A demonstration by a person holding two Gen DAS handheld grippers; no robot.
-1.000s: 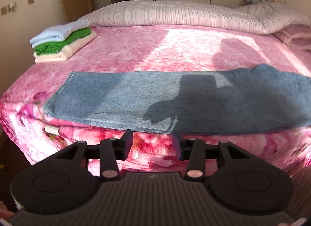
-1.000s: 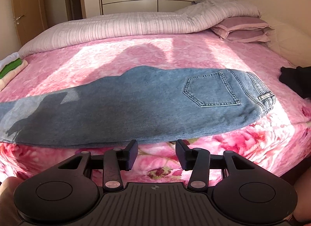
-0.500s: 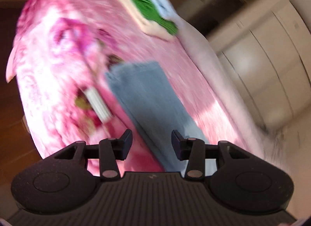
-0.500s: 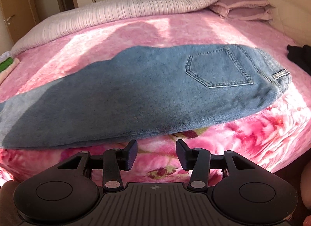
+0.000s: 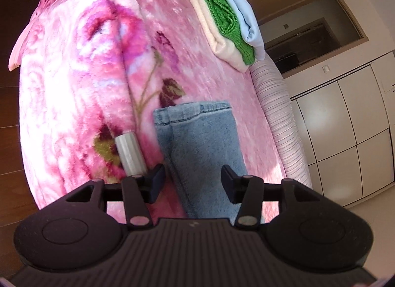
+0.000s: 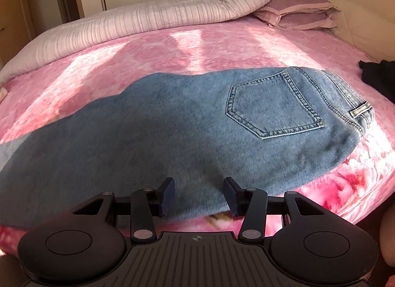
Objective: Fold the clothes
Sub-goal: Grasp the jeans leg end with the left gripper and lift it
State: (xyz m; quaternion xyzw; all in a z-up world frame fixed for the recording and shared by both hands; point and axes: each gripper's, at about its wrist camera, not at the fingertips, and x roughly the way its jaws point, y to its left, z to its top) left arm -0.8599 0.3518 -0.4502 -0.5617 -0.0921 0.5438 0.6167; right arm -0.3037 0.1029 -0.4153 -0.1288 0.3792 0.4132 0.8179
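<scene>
1. The left gripper [image 5: 192,183] is seen at 6 o'clock in the left wrist view. Its jaws are spread apart and nothing is held between them.
2. The leg end of the blue jeans [image 5: 202,143] is seen between and just past the left fingers, from 6 o'clock up to the middle. The hems are lined up near the middle of the view.
3. A pale strip [image 5: 129,153] on the edge of the pink flowery blanket [image 5: 81,69] is seen just beside the left finger, at 8 o'clock.
4. A stack of folded clothes [image 5: 229,23] is laid on the blanket at 1 o'clock, well apart from the jeans. Cream, green and light blue layers are seen in it.
5. A striped rolled quilt [image 5: 279,114] is seen along the far side of the bed at 3 o'clock, with white cupboards [image 5: 345,124] past it.
6. The right gripper [image 6: 198,194] is seen at 6 o'clock in the right wrist view. Its jaws are spread wide and nothing is gripped. The near edge of the jeans [image 6: 172,134] is seen between its fingers, but it cannot be told if the cloth is touched.
7. The jeans are spread flat across the blanket [image 6: 197,47], from 9 o'clock to 3 o'clock. A back pocket [image 6: 274,106] is seen at 2 o'clock, next to the waist end.
8. A dark cloth [image 6: 377,74] is laid at 3 o'clock, apart from the jeans.
9. Two pink pillows [image 6: 298,15] are piled at 1 o'clock, far back.
</scene>
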